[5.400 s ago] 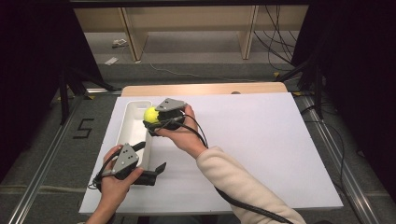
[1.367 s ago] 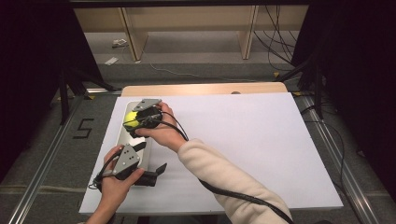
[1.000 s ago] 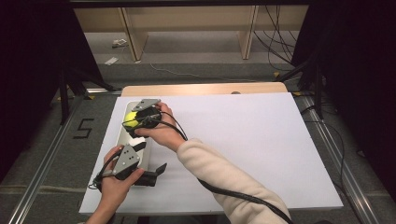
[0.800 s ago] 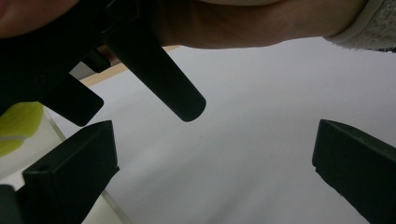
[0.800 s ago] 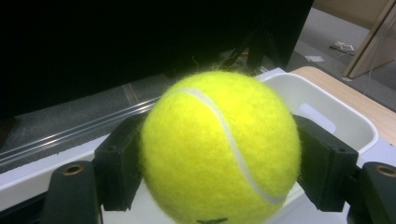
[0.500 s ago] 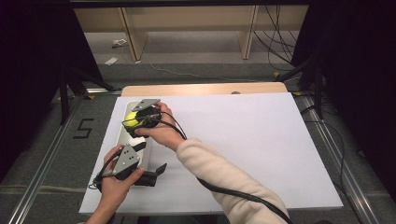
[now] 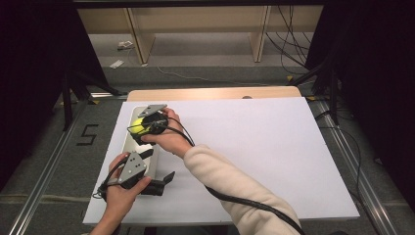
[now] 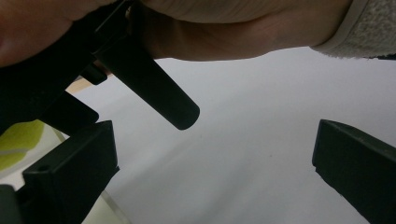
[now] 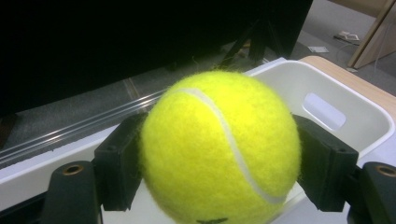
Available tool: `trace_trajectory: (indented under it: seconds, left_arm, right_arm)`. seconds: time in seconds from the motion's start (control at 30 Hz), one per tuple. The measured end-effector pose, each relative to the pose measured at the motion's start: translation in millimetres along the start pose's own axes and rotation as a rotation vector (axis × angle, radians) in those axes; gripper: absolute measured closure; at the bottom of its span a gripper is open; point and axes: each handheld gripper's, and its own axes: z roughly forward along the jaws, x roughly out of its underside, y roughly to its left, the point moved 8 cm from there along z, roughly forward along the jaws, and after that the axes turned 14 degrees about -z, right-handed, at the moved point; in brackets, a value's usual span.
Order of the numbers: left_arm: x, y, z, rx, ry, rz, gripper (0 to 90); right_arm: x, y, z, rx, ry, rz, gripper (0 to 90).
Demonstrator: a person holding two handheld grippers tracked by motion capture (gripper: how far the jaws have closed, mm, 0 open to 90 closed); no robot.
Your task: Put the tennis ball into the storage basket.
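A yellow tennis ball (image 9: 219, 149) sits clamped between the two black jaws of my right gripper (image 9: 219, 163). In the high view the right gripper (image 7: 145, 125) holds the ball (image 7: 138, 125) over the far end of a long white bin (image 7: 150, 161) at the table's left side. The bin's wall with a handle slot (image 9: 327, 109) lies just beyond the ball. My left gripper (image 7: 164, 183) rests at the bin's near end, jaws wide apart with nothing between them. In the left gripper view, the left gripper (image 8: 210, 177) looks under the right hand (image 8: 224, 28).
A white board (image 7: 254, 147) covers the table, with a strip of wood (image 7: 215, 93) along its far edge. Cables trail from both grippers across the near left part. Shelving legs and cables stand on the floor beyond.
Since the oldest frame the right gripper has carried the ball left and over the bin. Over the last second it has barely moved. The left gripper has stayed in place.
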Motion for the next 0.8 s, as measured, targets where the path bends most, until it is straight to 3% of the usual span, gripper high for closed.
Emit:
trace_trajectory:
  seconds: [0.8]
  left_arm:
    - [0.6,0.0,0.2,0.002,0.005,0.002,0.0]
  right_arm:
    - [-1.3,2.6,12.0,-0.01,0.034,-0.005,26.6]
